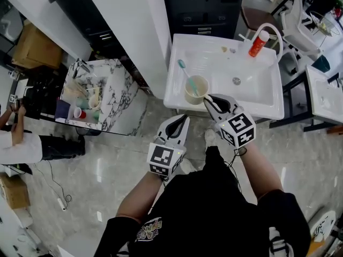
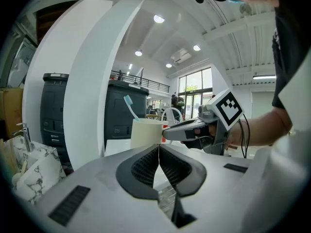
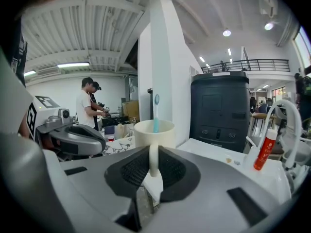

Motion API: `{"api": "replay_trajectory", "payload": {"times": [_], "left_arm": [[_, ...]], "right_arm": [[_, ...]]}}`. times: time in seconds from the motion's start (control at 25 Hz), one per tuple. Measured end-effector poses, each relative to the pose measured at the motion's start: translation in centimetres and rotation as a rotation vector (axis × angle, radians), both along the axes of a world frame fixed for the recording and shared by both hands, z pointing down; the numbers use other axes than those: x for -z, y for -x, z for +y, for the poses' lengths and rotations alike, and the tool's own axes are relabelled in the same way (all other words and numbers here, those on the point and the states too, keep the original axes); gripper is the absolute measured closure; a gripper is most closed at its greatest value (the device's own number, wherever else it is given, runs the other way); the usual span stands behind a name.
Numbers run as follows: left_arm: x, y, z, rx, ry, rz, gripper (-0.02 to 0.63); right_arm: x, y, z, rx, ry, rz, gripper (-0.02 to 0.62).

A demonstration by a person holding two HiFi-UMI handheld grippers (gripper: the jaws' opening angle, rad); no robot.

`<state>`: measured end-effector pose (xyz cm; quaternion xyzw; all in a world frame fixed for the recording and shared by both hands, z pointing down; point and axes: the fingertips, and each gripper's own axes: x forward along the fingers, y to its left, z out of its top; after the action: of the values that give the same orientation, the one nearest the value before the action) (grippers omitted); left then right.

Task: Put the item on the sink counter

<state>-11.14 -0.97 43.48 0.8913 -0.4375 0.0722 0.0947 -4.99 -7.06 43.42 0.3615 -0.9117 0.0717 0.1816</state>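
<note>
A cream mug (image 1: 196,90) with a teal-headed toothbrush (image 1: 185,72) standing in it hangs over the left part of the white sink (image 1: 268,107). My right gripper (image 1: 210,101) is shut on the mug's handle, which shows between its pads in the right gripper view (image 3: 153,152). There the mug (image 3: 154,131) stays upright just beyond the jaws. My left gripper (image 1: 185,120) hovers lower left of the mug, off the sink's front edge. In its own view the left gripper (image 2: 159,147) has its pads pressed together with nothing between them, and the mug (image 2: 146,132) is seen ahead of it.
A red bottle (image 1: 258,43) and a white faucet (image 1: 276,34) stand at the sink's back right. A marble side table (image 1: 115,98) with cups and clutter is to the left, beyond a white pillar. A dark cabinet (image 1: 203,7) stands behind the sink. A person (image 1: 21,143) is at far left.
</note>
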Motion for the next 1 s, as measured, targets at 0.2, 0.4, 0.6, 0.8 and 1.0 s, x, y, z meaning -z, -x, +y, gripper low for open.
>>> {"api": "replay_trajectory", "payload": {"times": [0.2, 0.4, 0.6, 0.8, 1.0], "left_arm": [[0.3, -0.7, -1.9, 0.009, -0.004, -0.007, 0.589], [0.3, -1.8, -4.8, 0.025, 0.0, -0.009, 0.589], [0.4, -3.4, -7.9, 0.042, 0.001, -0.003, 0.589], [0.0, -4.4, -11.3, 0.054, 0.011, -0.003, 0.589], [-1.1, -5.6, -14.2, 0.062, 0.038, -0.009, 0.589]], "right_arm": [[0.2, -0.6, -2.2, 0.011, -0.002, -0.002, 0.499], [0.2, -1.6, -5.6, 0.022, 0.0, -0.001, 0.499], [0.0, -3.0, -9.1, 0.04, 0.003, 0.011, 0.499], [-0.2, -4.0, -13.1, 0.052, -0.004, 0.019, 0.499], [-1.2, -5.1, -16.7, 0.063, 0.006, 0.025, 0.499]]}}
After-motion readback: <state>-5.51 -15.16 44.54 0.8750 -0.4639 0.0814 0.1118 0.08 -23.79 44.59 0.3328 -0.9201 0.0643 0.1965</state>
